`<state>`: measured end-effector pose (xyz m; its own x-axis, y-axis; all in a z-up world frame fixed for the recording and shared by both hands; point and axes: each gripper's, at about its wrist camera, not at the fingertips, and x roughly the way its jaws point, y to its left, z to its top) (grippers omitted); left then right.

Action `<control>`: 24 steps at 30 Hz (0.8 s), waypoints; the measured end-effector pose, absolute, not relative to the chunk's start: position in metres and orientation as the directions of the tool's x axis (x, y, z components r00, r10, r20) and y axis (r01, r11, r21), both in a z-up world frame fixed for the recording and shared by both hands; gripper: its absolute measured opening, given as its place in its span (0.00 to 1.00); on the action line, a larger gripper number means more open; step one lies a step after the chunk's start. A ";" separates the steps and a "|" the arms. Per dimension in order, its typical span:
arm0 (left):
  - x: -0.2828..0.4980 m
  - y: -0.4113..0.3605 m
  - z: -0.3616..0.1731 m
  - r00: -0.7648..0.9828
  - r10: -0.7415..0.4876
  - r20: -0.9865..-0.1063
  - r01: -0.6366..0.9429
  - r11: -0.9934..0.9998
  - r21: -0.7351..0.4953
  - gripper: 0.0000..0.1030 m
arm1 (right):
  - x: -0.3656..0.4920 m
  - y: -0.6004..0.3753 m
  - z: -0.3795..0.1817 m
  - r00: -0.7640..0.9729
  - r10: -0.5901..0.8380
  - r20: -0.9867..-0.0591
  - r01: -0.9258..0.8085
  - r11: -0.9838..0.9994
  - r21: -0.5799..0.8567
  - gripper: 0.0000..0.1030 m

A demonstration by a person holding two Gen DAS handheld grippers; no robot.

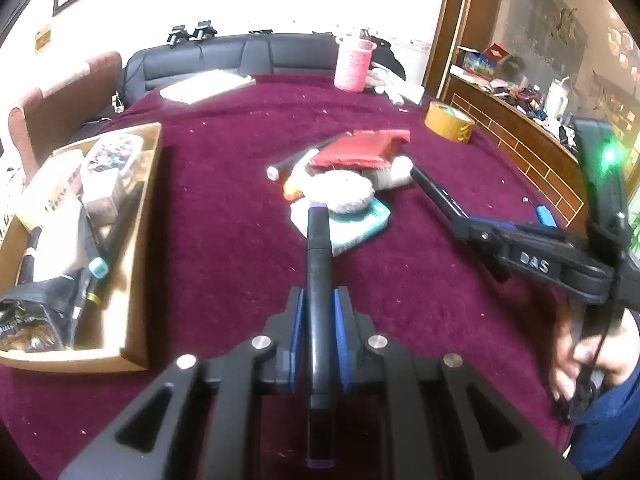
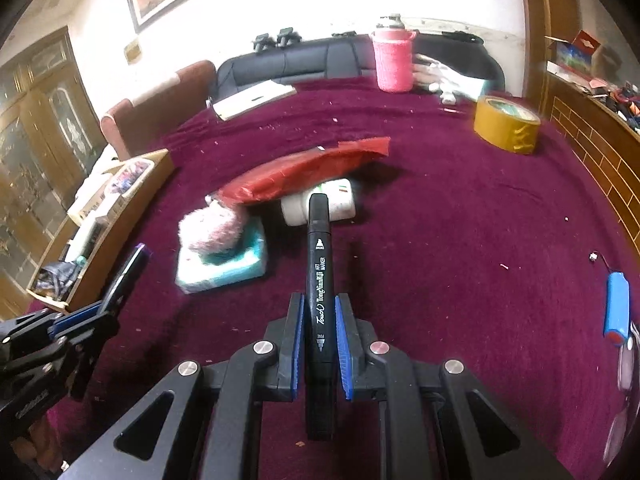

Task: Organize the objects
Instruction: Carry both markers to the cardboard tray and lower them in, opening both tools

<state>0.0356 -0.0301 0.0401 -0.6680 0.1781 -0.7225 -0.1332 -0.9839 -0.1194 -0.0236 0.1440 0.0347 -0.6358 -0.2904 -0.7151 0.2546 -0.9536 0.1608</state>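
Left hand-held gripper point(image 1: 319, 344): blue pads closed narrow on a black marker with purple end caps point(image 1: 319, 280), gripped about mid-barrel. The marker runs up the centre of the frame, over the maroon-covered bench point(image 1: 224, 208).

Right hand-held gripper point(image 2: 319, 344): also closed narrow, on a second black marker point(image 2: 320, 280) printed "Touch", held low on the barrel with the cap end pointing up-frame.

Handling, by judgement: both markers look light, stiff and smooth-sided plastic. The squarish barrel should sit flat between the pads. A mid-barrel grip seems best, since a hold near a cap could let the pen pivot or pull the cap loose. Not fragile.

Pile at frame centre: red pouch point(image 2: 312, 174) lying across a white bottle point(image 2: 340, 206), a fuzzy pink-grey puff point(image 2: 212, 226) on a teal tissue pack point(image 2: 224, 270). All of these likely soft or light. The bottle is round and may roll.

Left view only: the cardboard box point(image 1: 138, 240) at left frame, open, its inside showing pens, packets and a dark bag. Also the right gripper from the side, a green light, and a hand on its handle at lower right.

Right view only: the marker's print, a blue cylinder point(image 2: 618, 304) at right edge, and the bottle clear of the pouch. Box contents mostly hidden here.

Both views: yellow tape roll point(image 2: 506, 124) and pink container point(image 2: 394, 60) towards the upper right.
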 end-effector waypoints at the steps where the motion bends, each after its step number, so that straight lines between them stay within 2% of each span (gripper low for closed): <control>1: 0.036 -0.032 0.041 -0.673 0.176 -0.718 -0.130 -0.984 -0.119 0.14 | -0.019 0.142 0.037 -0.639 -0.296 -0.710 0.256 -0.952 0.167 0.16; 17: 0.052 -0.064 0.051 -0.752 0.088 -0.654 -0.063 -0.996 -0.062 0.14 | 0.015 0.085 0.051 -0.616 -0.379 -0.690 0.354 -0.916 0.187 0.16; 24: 0.056 -0.079 0.056 -0.771 0.079 -0.632 -0.043 -0.996 -0.073 0.14 | 0.020 0.063 0.055 -0.605 -0.390 -0.694 0.389 -0.905 0.169 0.16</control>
<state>0.0561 -0.0788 0.0555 -0.7708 0.0795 -0.6321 -0.0431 -0.9964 -0.0728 0.0202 0.0632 0.0555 -0.6047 -0.3899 -0.6945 0.3891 -0.9055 0.1695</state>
